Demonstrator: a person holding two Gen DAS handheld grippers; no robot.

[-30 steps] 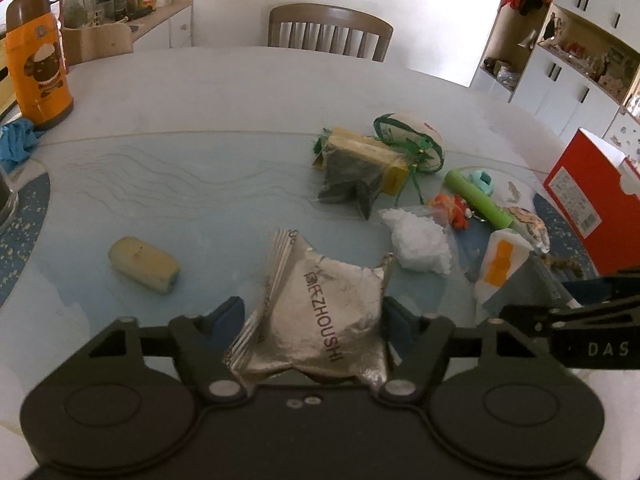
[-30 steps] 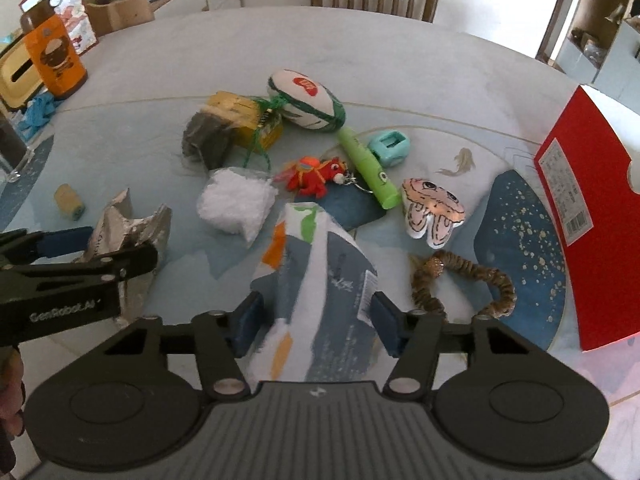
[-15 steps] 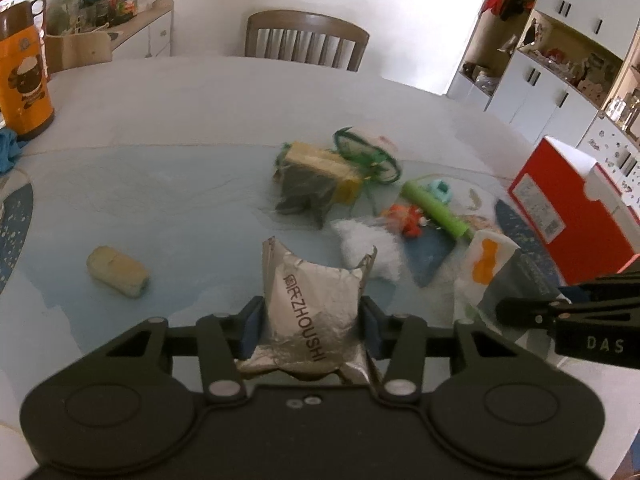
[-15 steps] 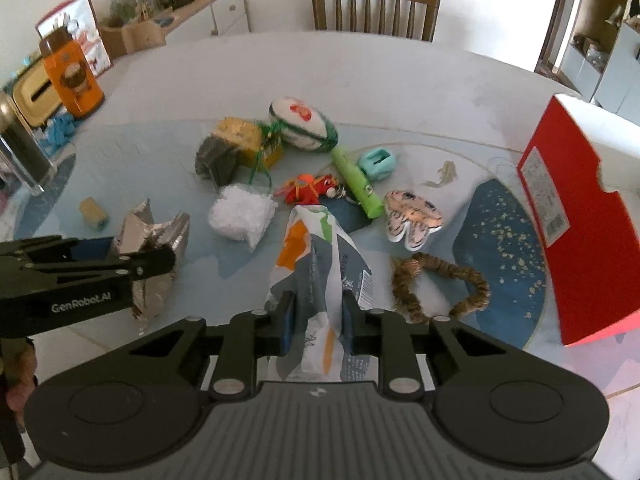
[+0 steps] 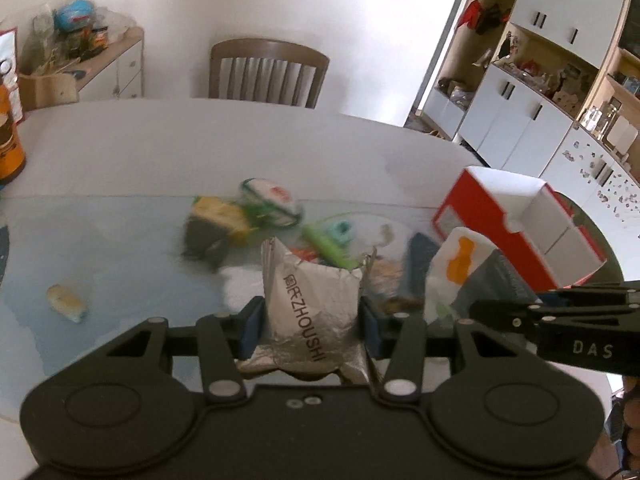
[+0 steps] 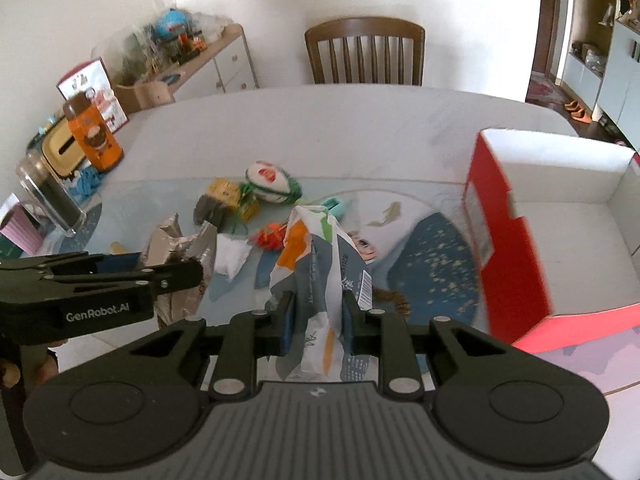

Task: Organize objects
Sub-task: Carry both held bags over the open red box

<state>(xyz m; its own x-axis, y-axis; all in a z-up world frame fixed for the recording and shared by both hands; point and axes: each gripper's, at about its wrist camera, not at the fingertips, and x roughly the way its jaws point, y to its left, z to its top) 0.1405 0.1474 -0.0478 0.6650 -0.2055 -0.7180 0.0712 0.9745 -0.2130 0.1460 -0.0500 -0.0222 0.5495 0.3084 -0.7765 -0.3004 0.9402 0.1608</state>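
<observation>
My left gripper is shut on a crinkled silver foil packet and holds it above the table. My right gripper is shut on a white, grey and orange snack bag, also lifted. Each gripper shows in the other's view: the right one with its bag at the right edge, the left one with the foil packet at the left. An open red shoebox with a white inside stands at the right, also seen in the left wrist view.
On the table lie a rugby ball toy, a yellow and grey sponge pack, a white wad, a red crab toy, a green tube and a small beige roll. An orange flask stands far left.
Both grippers closed on their packets and lifted them off the table. The views have risen and swung right, bringing the red shoebox closer.
</observation>
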